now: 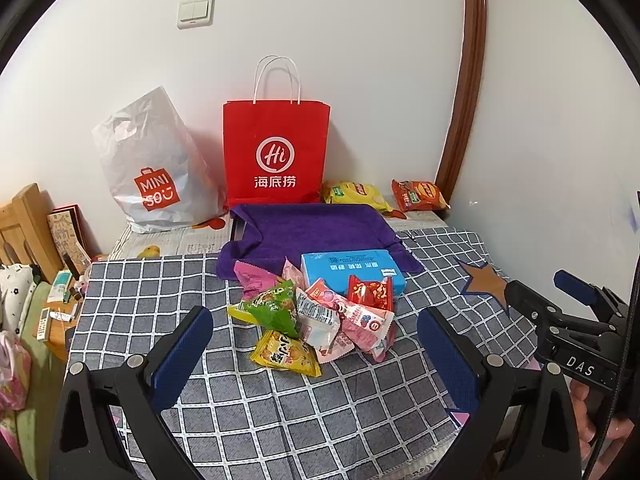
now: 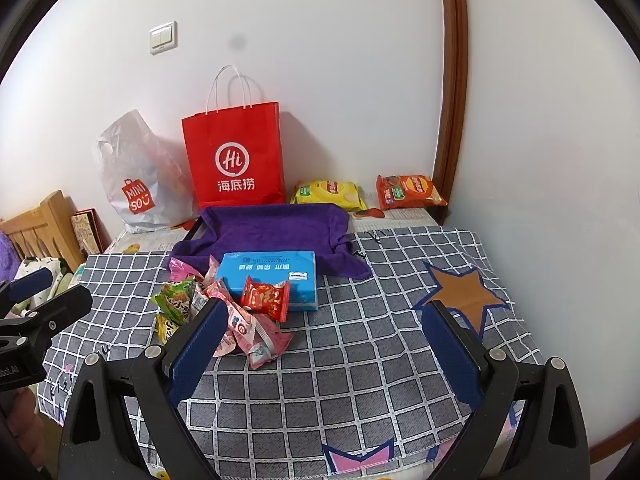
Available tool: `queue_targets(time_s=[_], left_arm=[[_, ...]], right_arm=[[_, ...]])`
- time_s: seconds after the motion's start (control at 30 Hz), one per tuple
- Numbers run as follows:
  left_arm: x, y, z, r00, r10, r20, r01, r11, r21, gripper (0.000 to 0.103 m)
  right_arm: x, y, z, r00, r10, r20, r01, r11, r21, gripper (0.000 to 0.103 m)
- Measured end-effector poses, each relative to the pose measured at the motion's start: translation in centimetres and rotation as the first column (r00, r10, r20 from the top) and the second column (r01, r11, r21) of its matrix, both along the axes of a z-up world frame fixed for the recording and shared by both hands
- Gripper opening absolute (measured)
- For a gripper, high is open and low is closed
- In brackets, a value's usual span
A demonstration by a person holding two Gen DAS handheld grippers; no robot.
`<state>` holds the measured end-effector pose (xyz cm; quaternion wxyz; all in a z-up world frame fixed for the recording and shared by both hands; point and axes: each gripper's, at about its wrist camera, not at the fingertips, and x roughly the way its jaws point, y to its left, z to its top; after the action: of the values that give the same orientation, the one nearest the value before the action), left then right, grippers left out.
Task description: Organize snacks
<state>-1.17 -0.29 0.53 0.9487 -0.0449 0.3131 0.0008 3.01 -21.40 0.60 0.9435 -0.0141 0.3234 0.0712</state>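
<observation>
Both claws spread and empty, snack pile dead ahead of my left one.

I hold the left gripper [image 1: 316, 344] with jaws wide apart, and the snack pile [image 1: 316, 320] lies straight ahead between its fingers on the checked cloth [image 1: 160, 300], touching the blue box [image 1: 352, 272]. My right gripper [image 2: 324, 336] is equally agape, gripping nothing; from it the pile sits ahead and to the left, partly behind its left finger, so I judge the left arm nearer. The red packet [image 2: 266, 298] leans on the box, long axis crosswise. The right view shows the orange star patch [image 2: 464, 292] whole; the left view shows the yellow packet [image 1: 286, 354] clearly.
</observation>
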Motion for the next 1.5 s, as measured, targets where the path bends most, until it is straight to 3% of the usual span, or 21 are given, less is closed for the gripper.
queue_targets(time_s=[0.83,1.23,1.37,1.5], left_arm=[[1.1,0.1,-0.6,1.0,-0.024,-0.005,0.024,1.0,-0.002,0.102],[5.1,3.0,-4.4,0.997,-0.006,-0.074,0.004,1.0,-0.031,0.1],[6.7,4.8,-5.8,0.994,0.018,-0.11,-0.025,0.998,-0.057,0.1],[8.0,6.0,-7.2,0.992,0.025,-0.124,-0.035,0.996,-0.078,0.098]], right_arm=[[0.7,0.8,-0.1,0.999,0.049,0.002,-0.049,0.999,0.005,0.097],[4.8,0.9,-4.1,0.993,-0.054,-0.105,0.05,0.998,-0.037,0.098],[6.2,1.1,-5.8,0.992,-0.039,-0.12,0.031,0.997,-0.067,0.098],[7.7,1.2,-8.1,0.986,-0.009,-0.164,0.005,1.0,-0.028,0.098]])
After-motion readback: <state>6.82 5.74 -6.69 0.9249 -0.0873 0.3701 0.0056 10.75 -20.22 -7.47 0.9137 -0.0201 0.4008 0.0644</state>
